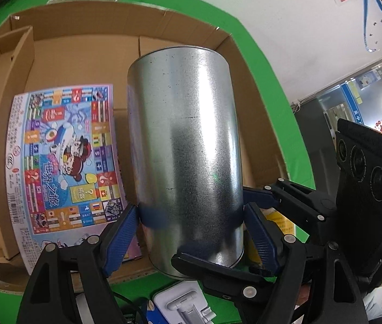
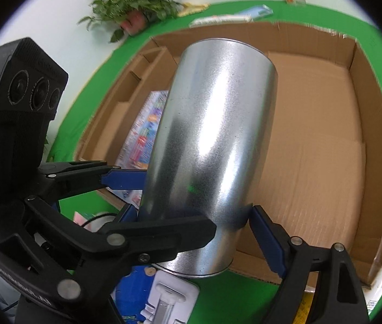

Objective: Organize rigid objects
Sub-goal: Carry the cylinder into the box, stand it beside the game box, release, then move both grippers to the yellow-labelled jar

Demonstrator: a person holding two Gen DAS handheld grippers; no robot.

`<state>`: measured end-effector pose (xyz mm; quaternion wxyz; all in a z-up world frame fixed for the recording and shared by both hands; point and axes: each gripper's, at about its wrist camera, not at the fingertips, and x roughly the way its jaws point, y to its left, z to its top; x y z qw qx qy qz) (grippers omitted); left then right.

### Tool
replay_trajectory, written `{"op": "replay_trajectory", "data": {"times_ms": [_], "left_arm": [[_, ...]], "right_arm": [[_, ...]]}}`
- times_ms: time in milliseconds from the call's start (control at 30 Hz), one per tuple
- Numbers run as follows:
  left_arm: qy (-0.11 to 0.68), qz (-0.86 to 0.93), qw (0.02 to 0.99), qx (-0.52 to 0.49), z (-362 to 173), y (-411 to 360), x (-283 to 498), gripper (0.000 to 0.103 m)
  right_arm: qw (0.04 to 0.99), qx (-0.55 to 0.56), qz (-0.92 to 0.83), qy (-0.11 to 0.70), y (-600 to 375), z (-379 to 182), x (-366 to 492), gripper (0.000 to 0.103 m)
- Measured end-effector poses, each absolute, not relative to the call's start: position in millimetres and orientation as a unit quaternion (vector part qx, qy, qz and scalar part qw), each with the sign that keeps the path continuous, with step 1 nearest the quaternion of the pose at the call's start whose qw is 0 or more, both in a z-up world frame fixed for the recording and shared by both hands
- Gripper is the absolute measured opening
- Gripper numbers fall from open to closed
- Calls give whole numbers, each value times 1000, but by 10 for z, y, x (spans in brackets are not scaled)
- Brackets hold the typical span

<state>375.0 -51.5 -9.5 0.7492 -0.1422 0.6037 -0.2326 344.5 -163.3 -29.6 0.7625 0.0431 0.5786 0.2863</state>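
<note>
We held the metal can point(image 1: 185, 148) between both grippers at once. The left gripper point(image 1: 191, 216) had its blue pads point(image 1: 122, 232) pressed against the lower part of the can's wall, one on each side, so its jaws were closed on the can at a wide spread. The right gripper point(image 2: 196, 216) clamped the same can point(image 2: 212, 140) from the neighbouring side; its blue pads point(image 2: 268, 240) also sat against the wall near the rimmed end. In each wrist view the other gripper's black fingers crossed in front of the can's near end.

The can was a plain silvery cylinder, tilted, with its far end pointing away over the cardboard box point(image 1: 77, 62). It hung above the near edge of that open box, and we could not tell whether it touched anything besides the pads.

Inside the box, on the left part of the floor, lay a colourful board game box point(image 1: 64, 162), flat. The right part of the box floor point(image 2: 312, 135) was bare cardboard.

The box rested on a green table cover point(image 1: 272, 94). A potted plant point(image 2: 134, 5) stood at the table's far corner, and a white plastic item point(image 2: 169, 297) lay on the cover just below the can.
</note>
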Motion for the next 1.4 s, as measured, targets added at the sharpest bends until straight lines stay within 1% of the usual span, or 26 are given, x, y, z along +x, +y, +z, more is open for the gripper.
{"op": "replay_trajectory", "data": {"times_ms": [167, 333, 400, 600, 667, 733, 800, 833, 867, 900, 967, 1167, 1300, 1333, 1400], "left_arm": [[619, -206, 744, -148, -255, -575, 3765, 76], [608, -197, 756, -141, -203, -567, 3732, 75], [593, -197, 771, -125, -91, -524, 3715, 75], [540, -186, 811, -130, 326, -359, 3490, 75], [507, -165, 838, -112, 523, -231, 3315, 75], [459, -122, 877, -77, 789, -68, 3046, 76], [406, -80, 910, -37, 1035, 54, 2744, 80], [368, -45, 929, -7, 1179, 119, 2522, 89], [349, -24, 937, 8, 1222, 177, 2382, 100], [316, 12, 948, 27, 1304, 234, 2170, 103], [284, 43, 957, 31, 1379, 362, 1873, 102], [254, 59, 965, -36, 1157, 468, 1057, 102], [254, 38, 966, -29, 1004, 297, 673, 102], [257, 35, 966, -24, 933, 235, 676, 102], [263, 29, 964, -16, 841, 159, 624, 100]], "right_arm": [[749, 53, 278, 600, -1592, -453, 3461, 83], [747, 76, 268, 604, -1610, -534, 3532, 84], [748, 79, 266, 602, -1621, -538, 3515, 84], [753, 81, 248, 604, -1662, -490, 3522, 84], [762, 75, 248, 593, -1664, -394, 3464, 85], [775, 79, 252, 574, -1713, -241, 3354, 85], [794, 87, 238, 553, -1809, -88, 3210, 85], [804, 95, 230, 541, -1867, -7, 3100, 85], [810, 102, 224, 533, -1907, 42, 3008, 85], [816, 106, 214, 526, -1940, 85, 2905, 85], [837, 96, 180, 508, -1994, 162, 2656, 85], [898, 55, 73, 431, -2068, 290, 1923, 85], [903, 51, 34, 425, -2134, 268, 1601, 85], [907, 47, 28, 419, -2134, 276, 1520, 85], [923, 29, 16, 385, -2136, 336, 1312, 85]]}}
